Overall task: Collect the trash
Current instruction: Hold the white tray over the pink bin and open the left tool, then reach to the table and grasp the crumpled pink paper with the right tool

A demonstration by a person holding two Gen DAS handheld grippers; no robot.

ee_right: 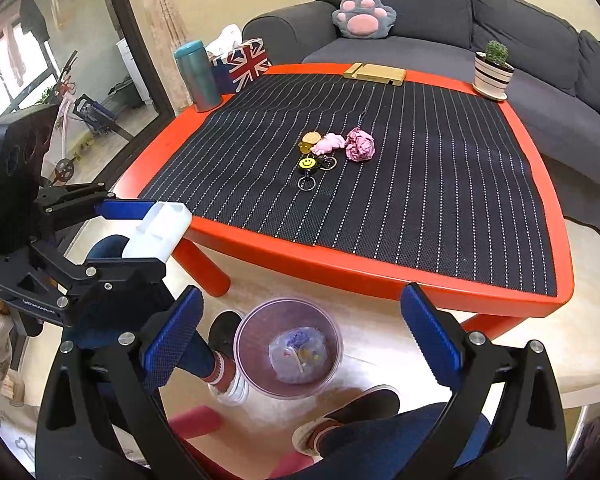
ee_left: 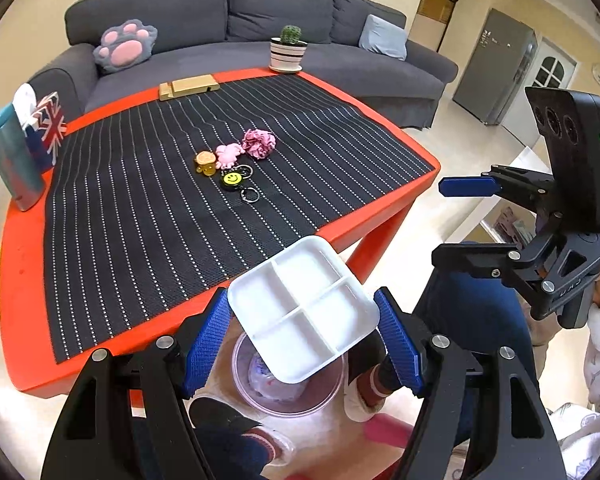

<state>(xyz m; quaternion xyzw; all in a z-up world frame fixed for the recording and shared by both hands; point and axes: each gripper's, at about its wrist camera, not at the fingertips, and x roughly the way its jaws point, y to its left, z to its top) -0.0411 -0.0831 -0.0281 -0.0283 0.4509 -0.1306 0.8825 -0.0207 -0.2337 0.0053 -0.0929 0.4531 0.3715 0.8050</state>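
A low red bench (ee_right: 364, 276) stands in a living room, most of its top covered by a black mat (ee_right: 400, 184) with white dotted stripes. Near the middle of the mat lies a crumpled pink paper ball (ee_right: 360, 145), touching a small cluster of keychains (ee_right: 315, 156): a pink figure, an orange disc and a yellow smiley badge with rings. At the far edge sit a wooden stand (ee_right: 375, 73), a striped pot with a cactus (ee_right: 493, 74), a teal flask (ee_right: 198, 77) and a flag-patterned tissue box (ee_right: 242, 63). A dark grey sofa (ee_right: 420, 12) with a paw-shaped cushion (ee_right: 363, 18) wraps behind the bench. A grey refrigerator (ee_left: 496, 68) stands further back.

On the pale floor just in front of the bench is a clear round bin (ee_right: 288, 347) with a little waste at the bottom, between the person's feet.

The left gripper (ee_left: 304, 332) grasps a white divided tray (ee_left: 302, 308) by its sides, holding it tilted directly above the bin. The right gripper (ee_right: 300, 340) is released, its blue pads spread wide with nothing between them, hanging over the bin.
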